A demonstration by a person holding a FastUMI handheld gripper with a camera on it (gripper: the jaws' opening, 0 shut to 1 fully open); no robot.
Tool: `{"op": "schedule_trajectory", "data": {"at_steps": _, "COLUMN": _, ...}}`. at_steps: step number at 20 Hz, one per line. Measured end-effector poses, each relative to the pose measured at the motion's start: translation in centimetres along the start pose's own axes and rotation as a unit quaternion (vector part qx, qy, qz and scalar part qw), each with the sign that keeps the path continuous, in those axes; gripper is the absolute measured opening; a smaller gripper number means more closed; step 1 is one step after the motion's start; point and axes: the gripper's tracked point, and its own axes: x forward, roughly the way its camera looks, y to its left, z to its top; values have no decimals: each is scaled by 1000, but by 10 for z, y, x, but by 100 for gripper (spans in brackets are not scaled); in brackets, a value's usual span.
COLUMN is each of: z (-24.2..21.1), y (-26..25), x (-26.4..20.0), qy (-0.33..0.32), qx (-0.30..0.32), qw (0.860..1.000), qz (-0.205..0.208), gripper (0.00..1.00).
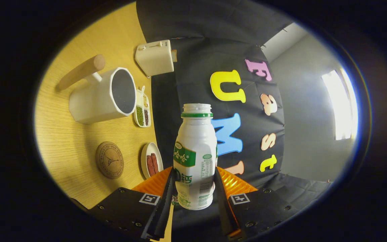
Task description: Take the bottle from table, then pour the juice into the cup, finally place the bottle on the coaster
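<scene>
White plastic bottle [195,158] with a green label, cap off, clamped between both fingers of the gripper [193,188] – lifted clear of the table.

At the left of the frame lies the light wooden tabletop [66,141]: upper left, a white faceted cup [102,95] with a wooden handle, its dark inside facing the bottle; above it, a cream box-shaped appliance [155,57]. Just right of the cup sits a narrow white divided dish [142,109] of green and dark beans. Lower left, a round cork coaster [109,159] lies bare, beside a small white plate [151,160] holding reddish sausages – near the left finger.
</scene>
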Motion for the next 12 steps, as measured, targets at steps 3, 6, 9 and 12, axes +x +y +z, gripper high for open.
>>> {"op": "schedule_trajectory", "data": {"at_steps": 3, "z": 2, "y": 2, "x": -2, "qy": -4, "qx": -17, "qw": 1000, "qz": -2, "gripper": 61}}
{"op": "schedule_trajectory", "data": {"at_steps": 6, "z": 5, "y": -5, "x": 1, "qy": -7, "qx": -35, "qw": 999, "qz": -8, "gripper": 61}}
{"op": "schedule_trajectory", "data": {"at_steps": 9, "z": 9, "y": -6, "x": 0, "qy": -12, "qx": -52, "qw": 998, "qz": -12, "gripper": 62}}
{"op": "schedule_trajectory", "data": {"at_steps": 12, "z": 13, "y": -6, "x": 2, "qy": -16, "qx": -69, "qw": 997, "qz": -16, "gripper": 62}}
